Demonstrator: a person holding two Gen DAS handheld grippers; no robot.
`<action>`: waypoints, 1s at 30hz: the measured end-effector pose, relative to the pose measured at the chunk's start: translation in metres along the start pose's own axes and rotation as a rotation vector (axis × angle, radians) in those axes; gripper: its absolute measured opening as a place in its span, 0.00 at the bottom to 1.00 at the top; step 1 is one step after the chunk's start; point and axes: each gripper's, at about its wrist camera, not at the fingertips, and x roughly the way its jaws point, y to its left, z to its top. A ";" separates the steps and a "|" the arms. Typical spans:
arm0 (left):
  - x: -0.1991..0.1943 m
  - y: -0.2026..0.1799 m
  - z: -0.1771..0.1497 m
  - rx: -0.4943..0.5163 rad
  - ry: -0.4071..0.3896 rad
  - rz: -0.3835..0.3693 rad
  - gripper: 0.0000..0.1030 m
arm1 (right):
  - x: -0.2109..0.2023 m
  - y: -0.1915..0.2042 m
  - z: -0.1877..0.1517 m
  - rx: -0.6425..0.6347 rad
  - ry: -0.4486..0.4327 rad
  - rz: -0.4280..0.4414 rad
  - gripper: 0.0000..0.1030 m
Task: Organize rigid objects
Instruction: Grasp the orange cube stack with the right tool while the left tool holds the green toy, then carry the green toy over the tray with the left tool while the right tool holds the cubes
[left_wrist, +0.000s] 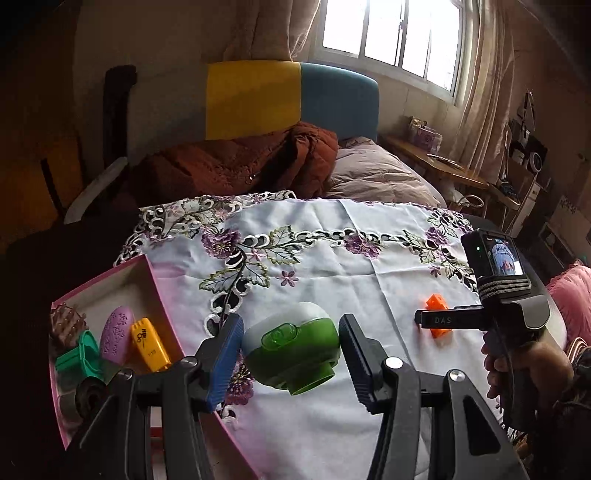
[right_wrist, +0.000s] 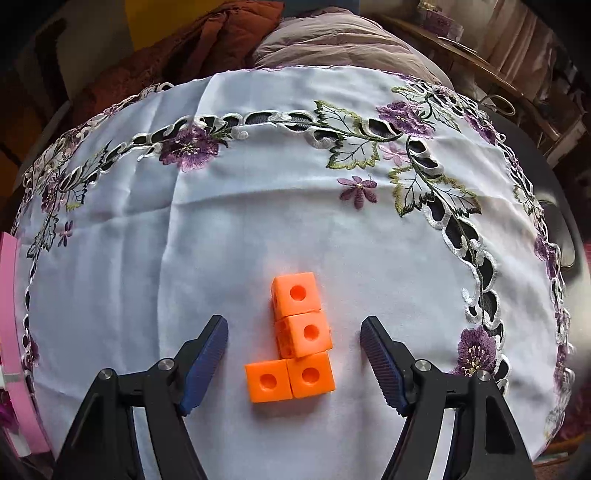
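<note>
My left gripper (left_wrist: 290, 320) is shut on a green and white round device (left_wrist: 291, 343); the blue pads press on its two sides, and it hangs above the tablecloth (left_wrist: 332, 258). In the right wrist view an orange L-shaped piece of joined cubes (right_wrist: 300, 332) lies flat on the cloth. My right gripper (right_wrist: 294, 322) stands open, pointing steeply down, one finger on each side of the piece and both clear of it. In the left wrist view the same orange piece (left_wrist: 436, 301) shows at the right, partly behind the right gripper's black finger.
A pink box (left_wrist: 155, 288) sits at the cloth's left edge, holding a purple oval (left_wrist: 116, 332), a yellow item (left_wrist: 147, 343), a green item (left_wrist: 83, 356) and other small things. A hand (left_wrist: 524, 365) grips the right handle. Bedding lies beyond the table.
</note>
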 end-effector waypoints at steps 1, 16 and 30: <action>-0.004 0.003 0.000 -0.002 -0.009 0.009 0.53 | -0.001 0.001 0.000 -0.006 -0.002 0.001 0.69; -0.065 0.098 -0.014 -0.153 -0.089 0.219 0.53 | -0.011 0.027 -0.002 -0.110 -0.042 0.001 0.30; -0.082 0.162 -0.046 -0.292 -0.060 0.256 0.53 | -0.014 0.037 -0.005 -0.180 -0.087 -0.024 0.29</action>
